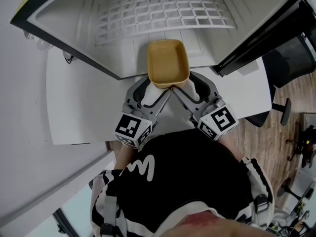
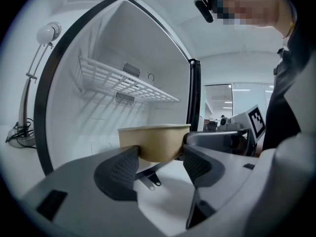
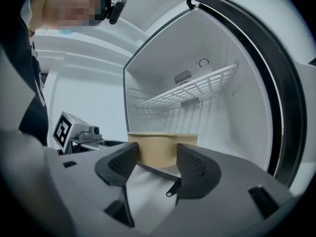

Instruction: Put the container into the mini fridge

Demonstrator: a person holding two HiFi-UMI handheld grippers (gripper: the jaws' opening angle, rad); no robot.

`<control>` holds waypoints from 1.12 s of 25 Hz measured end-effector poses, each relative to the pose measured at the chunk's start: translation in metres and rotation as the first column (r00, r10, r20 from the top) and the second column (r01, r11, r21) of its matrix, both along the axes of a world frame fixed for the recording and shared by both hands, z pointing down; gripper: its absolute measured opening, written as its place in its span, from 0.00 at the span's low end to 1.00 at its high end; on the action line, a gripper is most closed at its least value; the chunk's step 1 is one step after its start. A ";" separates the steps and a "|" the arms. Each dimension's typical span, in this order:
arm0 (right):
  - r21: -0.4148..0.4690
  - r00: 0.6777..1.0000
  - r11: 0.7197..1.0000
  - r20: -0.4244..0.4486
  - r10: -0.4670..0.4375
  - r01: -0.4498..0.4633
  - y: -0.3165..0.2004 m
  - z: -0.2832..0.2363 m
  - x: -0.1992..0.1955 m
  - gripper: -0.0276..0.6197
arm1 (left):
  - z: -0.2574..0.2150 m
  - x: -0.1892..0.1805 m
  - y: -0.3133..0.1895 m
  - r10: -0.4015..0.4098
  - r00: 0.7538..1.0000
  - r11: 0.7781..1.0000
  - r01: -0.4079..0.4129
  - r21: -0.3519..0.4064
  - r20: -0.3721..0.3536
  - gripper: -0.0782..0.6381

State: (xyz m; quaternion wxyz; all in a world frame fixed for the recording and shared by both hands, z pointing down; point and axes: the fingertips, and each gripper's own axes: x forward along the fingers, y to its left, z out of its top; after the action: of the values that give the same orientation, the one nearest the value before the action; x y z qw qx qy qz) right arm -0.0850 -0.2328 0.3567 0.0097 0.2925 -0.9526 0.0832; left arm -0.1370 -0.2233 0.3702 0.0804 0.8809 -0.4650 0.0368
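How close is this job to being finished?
Done: the mini fridge stands open. In hand: the left gripper and the right gripper both clamp the tan container at the fridge's mouth, below the wire shelf. Left: set it inside and let go.

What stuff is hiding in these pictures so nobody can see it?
- Inside of the container: in both gripper views its own wall hides it. Only the head view looks in.
- Whether the container touches the fridge floor: in the head view the container covers its own underside, and the left claw and right claw block it in their views.
- Fridge top: cut off by the head view's upper edge.
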 end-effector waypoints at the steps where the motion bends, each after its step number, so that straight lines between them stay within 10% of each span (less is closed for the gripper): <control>1: -0.006 1.000 1.000 0.004 -0.001 0.001 -0.001 0.000 0.001 0.44 | 0.000 0.001 -0.001 -0.005 1.000 1.000 0.005 -0.001 0.001 0.51; 28: -0.082 0.997 0.993 0.010 -0.082 0.083 -0.001 0.025 0.016 0.44 | 0.023 0.016 0.003 -0.086 0.996 0.995 0.085 -0.055 -0.015 0.51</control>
State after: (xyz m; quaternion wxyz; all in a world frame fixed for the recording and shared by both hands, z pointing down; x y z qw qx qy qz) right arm -0.0692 -0.2341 0.3816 0.0222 0.2520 -0.9597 0.1228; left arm -0.1209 -0.2199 0.3935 0.1101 0.8579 -0.5004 0.0383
